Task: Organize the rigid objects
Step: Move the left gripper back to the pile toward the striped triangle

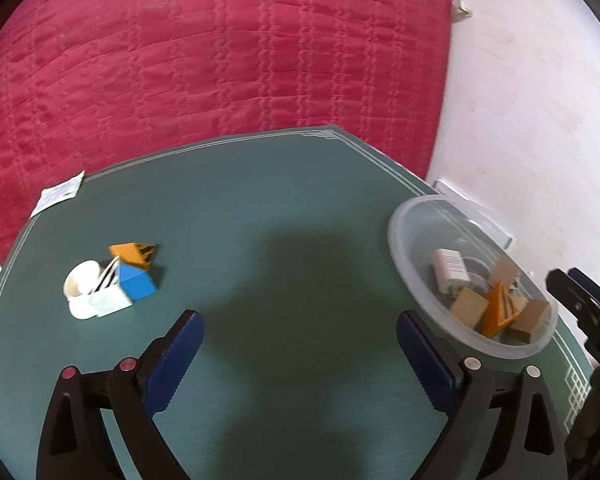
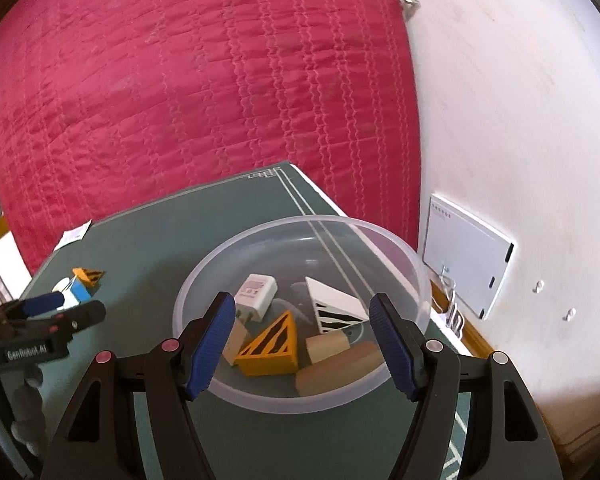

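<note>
Bowl (image 2: 300,402) mostly filled; a small cluster (image 1: 112,280) remains at ten o'clock on my worktop (image 1: 280,220).
Left tool (image 1: 300,354) and right tool (image 2: 302,344) both released, gripping nothing.

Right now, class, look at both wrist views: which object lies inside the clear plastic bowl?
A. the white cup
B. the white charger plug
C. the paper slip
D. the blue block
B. The white charger plug lies inside the clear plastic bowl among wooden blocks and an orange striped wedge, while the blue block, white cup and paper slip stay out on the green table.
</note>
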A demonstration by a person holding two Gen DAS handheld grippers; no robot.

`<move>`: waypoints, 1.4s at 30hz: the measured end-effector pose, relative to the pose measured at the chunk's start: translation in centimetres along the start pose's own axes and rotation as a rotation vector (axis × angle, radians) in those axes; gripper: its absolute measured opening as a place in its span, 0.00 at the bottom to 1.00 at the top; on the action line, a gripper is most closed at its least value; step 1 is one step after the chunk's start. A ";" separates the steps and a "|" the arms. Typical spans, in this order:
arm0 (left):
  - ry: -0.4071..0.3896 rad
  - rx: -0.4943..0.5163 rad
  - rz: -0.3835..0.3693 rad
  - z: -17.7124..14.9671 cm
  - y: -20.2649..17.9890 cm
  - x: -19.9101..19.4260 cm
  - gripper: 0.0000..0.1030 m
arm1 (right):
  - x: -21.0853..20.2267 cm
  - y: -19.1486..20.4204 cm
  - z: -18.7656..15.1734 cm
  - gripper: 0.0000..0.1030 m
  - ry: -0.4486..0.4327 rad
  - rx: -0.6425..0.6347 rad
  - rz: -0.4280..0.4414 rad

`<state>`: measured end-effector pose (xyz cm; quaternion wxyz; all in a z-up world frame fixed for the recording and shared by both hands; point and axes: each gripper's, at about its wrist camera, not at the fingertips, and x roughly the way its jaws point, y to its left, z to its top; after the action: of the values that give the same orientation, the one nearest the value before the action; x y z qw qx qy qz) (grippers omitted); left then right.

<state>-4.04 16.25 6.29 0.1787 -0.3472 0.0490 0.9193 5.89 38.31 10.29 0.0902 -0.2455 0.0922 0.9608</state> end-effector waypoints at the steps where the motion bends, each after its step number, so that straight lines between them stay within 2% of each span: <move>1: 0.001 -0.007 0.007 -0.1 0.4 0.0 0.96 | 0.0 0.3 -0.1 0.69 -0.002 -0.011 0.001; 8: 0.009 -0.063 0.064 -0.6 3.6 -0.1 0.97 | -0.3 2.4 -0.8 0.69 -0.011 -0.082 0.017; 27: 0.043 -0.248 0.271 -2.0 14.6 0.0 0.97 | -0.4 7.2 -3.1 0.69 0.035 -0.202 0.109; 32: 0.061 -0.278 0.297 -2.4 15.9 0.5 0.97 | -0.2 7.6 -3.1 0.69 0.048 -0.206 0.123; 42: 0.082 -0.271 0.305 -2.3 16.1 1.2 0.97 | -0.1 8.2 -3.4 0.69 0.080 -0.217 0.167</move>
<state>-9.31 1.15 3.23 -0.0132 -0.3936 -0.0158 0.9191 5.76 29.61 8.49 -0.0210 -0.2834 0.0113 0.9587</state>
